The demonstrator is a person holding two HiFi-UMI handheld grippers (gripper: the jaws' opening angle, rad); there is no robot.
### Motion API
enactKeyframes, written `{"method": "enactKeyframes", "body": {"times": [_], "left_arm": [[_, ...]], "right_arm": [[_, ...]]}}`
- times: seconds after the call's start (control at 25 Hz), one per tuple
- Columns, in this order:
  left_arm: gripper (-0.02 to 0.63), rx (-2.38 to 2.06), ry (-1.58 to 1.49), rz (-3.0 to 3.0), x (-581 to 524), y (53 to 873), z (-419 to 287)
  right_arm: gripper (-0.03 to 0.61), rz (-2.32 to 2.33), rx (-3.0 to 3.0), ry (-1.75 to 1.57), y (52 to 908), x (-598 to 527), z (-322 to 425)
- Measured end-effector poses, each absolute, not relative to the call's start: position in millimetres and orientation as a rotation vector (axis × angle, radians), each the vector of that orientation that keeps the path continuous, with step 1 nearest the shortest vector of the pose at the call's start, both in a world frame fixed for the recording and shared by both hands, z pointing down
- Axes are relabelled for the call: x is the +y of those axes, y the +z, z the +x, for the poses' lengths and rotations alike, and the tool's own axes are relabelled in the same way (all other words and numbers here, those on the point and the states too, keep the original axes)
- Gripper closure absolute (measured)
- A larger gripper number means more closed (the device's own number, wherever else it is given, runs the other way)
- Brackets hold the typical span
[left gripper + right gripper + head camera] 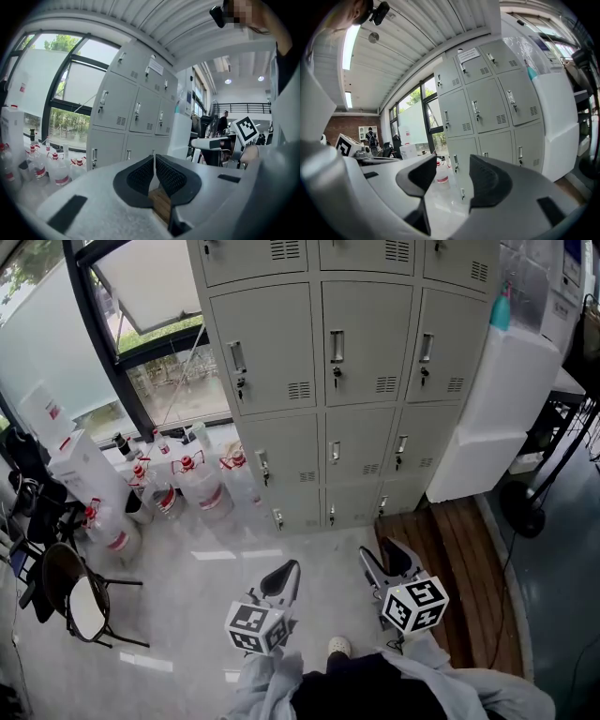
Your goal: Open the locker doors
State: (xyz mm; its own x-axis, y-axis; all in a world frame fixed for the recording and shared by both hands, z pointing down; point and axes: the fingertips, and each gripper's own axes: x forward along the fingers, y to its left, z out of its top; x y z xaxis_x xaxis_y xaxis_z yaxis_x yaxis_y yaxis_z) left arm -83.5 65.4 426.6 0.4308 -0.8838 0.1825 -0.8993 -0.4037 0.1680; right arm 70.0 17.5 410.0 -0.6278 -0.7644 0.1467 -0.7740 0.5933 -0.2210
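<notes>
White left hand-held gripper (154, 161) closed; right one (453, 163) gapes.

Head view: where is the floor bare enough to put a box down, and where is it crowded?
Bare: the pale floor in front of the lockers, between the chair and the wooden platform. Crowded: the bottles beside the lockers, under the window.

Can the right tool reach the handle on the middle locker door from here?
Probably not yet: the right tool, open and empty, is well short of that handle. Only bare floor lies between; nothing blocks it.
</notes>
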Motion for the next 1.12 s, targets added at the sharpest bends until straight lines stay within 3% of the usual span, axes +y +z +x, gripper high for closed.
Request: {"method": "enactKeyframes", "body": {"times": [1.12], "left_arm": [[0.595,-1.591,0.109,2.386,-3,450,-87]], "right_arm": [[0.377,1.305,-2.774,0.484,440,-53,73]]}}
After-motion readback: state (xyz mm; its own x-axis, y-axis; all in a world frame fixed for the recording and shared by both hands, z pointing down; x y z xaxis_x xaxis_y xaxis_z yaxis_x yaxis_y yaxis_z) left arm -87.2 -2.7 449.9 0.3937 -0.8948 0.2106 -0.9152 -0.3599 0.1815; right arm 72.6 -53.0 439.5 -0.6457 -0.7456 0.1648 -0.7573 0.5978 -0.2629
